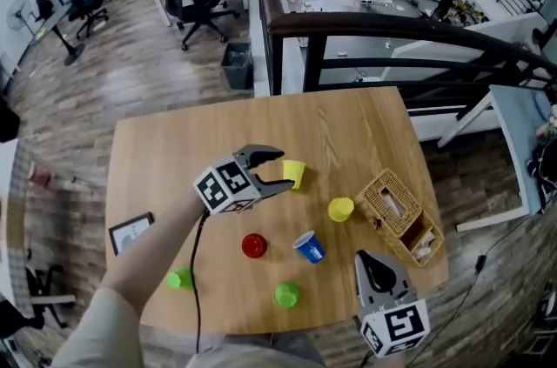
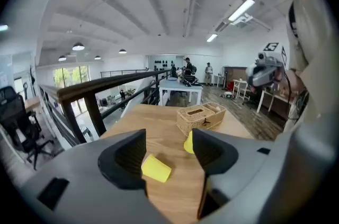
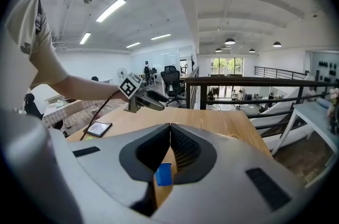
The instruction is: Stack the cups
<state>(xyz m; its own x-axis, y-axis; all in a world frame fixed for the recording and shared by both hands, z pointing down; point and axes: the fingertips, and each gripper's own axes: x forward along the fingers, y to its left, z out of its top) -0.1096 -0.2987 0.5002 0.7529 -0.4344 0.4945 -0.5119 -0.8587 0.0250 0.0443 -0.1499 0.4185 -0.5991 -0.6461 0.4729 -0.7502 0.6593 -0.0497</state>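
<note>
The left gripper view shows the left gripper [image 2: 168, 139] with fingers apart, a tipped yellow cup [image 2: 156, 169] seen between them. The right gripper view shows the right gripper [image 3: 170, 128] with fingers closed and empty.

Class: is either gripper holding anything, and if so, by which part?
Nothing is held. The left gripper has its jaws apart near a yellow cup lying on its side, untouched; the right gripper has its jaws shut, empty.

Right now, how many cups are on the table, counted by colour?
Yellow cups: 2
Green cups: 2
Red cup: 1
Blue cup: 1
Total: 6
</note>
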